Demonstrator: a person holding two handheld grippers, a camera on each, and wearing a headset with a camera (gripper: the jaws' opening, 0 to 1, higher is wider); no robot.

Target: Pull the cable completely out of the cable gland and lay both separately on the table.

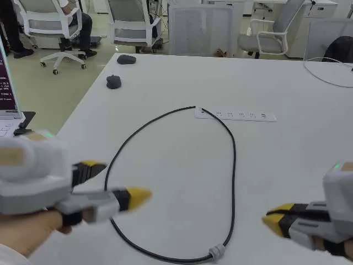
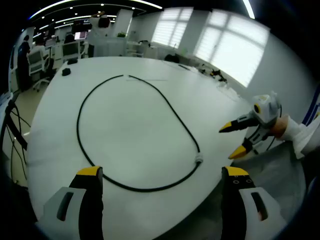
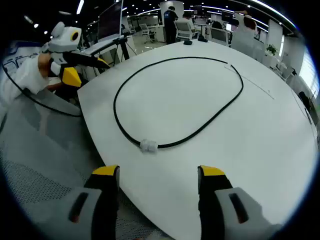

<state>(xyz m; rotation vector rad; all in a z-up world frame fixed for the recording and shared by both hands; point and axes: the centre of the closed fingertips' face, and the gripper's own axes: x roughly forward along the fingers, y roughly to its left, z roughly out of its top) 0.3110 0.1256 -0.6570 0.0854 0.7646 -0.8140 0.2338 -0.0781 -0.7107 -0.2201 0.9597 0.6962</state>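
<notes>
A black cable (image 1: 234, 165) lies in a wide loop on the white table (image 1: 165, 83), threaded through a small grey cable gland (image 1: 217, 252) near the front edge. The gland (image 2: 199, 160) and the cable (image 2: 80, 120) lie ahead of my left gripper (image 2: 162, 175), which stands open and empty at the left front (image 1: 113, 182). My right gripper (image 3: 159, 172) is open too, a short way back from the gland (image 3: 148, 146) and the cable (image 3: 120, 90). At the right front, the right gripper (image 1: 274, 216) hovers beside the loop.
A white power strip (image 1: 237, 115) lies at the loop's far end. Two dark computer mice (image 1: 113, 81) sit at the back left, a laptop (image 1: 8, 105) stands at the left edge, and office chairs (image 1: 135, 25) ring the far side.
</notes>
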